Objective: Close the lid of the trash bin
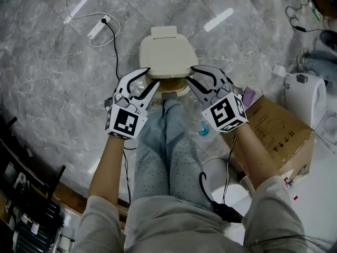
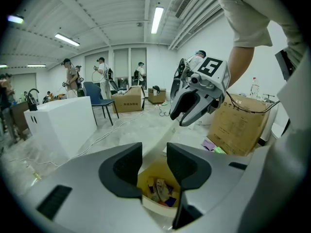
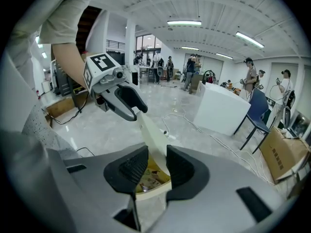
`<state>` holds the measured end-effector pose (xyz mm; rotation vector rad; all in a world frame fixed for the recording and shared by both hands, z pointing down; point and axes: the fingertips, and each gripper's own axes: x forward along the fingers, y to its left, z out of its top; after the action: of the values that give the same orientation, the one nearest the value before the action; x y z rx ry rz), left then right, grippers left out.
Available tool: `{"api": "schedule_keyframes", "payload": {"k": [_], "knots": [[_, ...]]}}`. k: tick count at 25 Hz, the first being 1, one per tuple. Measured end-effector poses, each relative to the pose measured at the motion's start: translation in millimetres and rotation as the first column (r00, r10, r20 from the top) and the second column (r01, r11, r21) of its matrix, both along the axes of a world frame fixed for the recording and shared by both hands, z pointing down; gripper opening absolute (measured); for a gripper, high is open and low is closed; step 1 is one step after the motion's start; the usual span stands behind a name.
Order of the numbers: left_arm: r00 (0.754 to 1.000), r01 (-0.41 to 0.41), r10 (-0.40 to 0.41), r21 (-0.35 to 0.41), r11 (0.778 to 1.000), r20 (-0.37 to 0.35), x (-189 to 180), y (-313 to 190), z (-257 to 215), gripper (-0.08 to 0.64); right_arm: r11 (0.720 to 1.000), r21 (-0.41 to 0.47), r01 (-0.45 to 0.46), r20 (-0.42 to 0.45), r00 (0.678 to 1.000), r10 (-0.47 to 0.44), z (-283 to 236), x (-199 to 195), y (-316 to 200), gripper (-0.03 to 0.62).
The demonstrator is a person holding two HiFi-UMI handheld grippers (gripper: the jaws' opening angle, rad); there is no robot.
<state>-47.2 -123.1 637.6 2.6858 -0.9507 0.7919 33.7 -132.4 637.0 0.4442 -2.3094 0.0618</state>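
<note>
Jaws on my left gripper [image 1: 150, 78] and right gripper [image 1: 190, 74] stand apart, empty, flanking the trash bin's [image 1: 176, 91] near rim. Wrappers [image 2: 159, 190] lie inside the bin. Its cream, rounded lid [image 1: 167, 54] tilts up from the bin's far side, free edge towards me.

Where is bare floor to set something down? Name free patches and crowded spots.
Free: the marble floor left of the trash bin, below the power strip; also beyond the bin, upper right. Crowded: right side, around the cardboard box and white appliance.
</note>
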Motion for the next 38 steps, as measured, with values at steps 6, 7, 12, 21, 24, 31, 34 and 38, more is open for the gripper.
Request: {"api": "schedule_keyframes", "payload": {"k": [6, 7, 12, 21, 24, 31, 34, 38], "knots": [[0.999, -0.03, 0.03, -0.01, 1.0, 0.042, 3, 23, 16, 0.158, 0.999, -0.01, 0.037, -0.03, 0.999, -0.038, 16, 1, 23, 0.137], [0.999, -0.032, 0.033, -0.013, 0.999, 0.044, 3, 26, 19, 0.158, 0.999, -0.012, 0.043, -0.035, 0.998, -0.043, 19, 1, 26, 0.138], [0.998, -0.046, 0.048, -0.036, 0.998, 0.051, 4, 41, 34, 0.158, 0.998, -0.039, 0.048, -0.035, 0.998, -0.05, 33, 3, 40, 0.137], [0.995, -0.059, 0.064, -0.066, 0.996, 0.078, 7, 59, 57, 0.158, 0.996, -0.079, 0.038, -0.058, 0.997, -0.043, 56, 5, 59, 0.127], [0.994, -0.064, 0.07, -0.072, 0.995, 0.087, 7, 63, 66, 0.158, 0.996, -0.07, 0.061, -0.084, 0.994, -0.066, 65, 5, 64, 0.125], [0.99, -0.073, 0.082, -0.087, 0.994, 0.113, 8, 74, 86, 0.158, 0.995, -0.042, 0.094, -0.139, 0.985, -0.099, 87, 5, 76, 0.123], [0.987, -0.075, 0.087, -0.092, 0.993, 0.134, 8, 76, 96, 0.158, 0.994, -0.04, 0.102, -0.152, 0.983, -0.107, 97, 5, 78, 0.123], [0.985, -0.069, 0.083, -0.098, 0.993, 0.148, 10, 78, 108, 0.158, 0.993, -0.035, 0.113, -0.161, 0.98, -0.117, 108, 7, 81, 0.121]]}}
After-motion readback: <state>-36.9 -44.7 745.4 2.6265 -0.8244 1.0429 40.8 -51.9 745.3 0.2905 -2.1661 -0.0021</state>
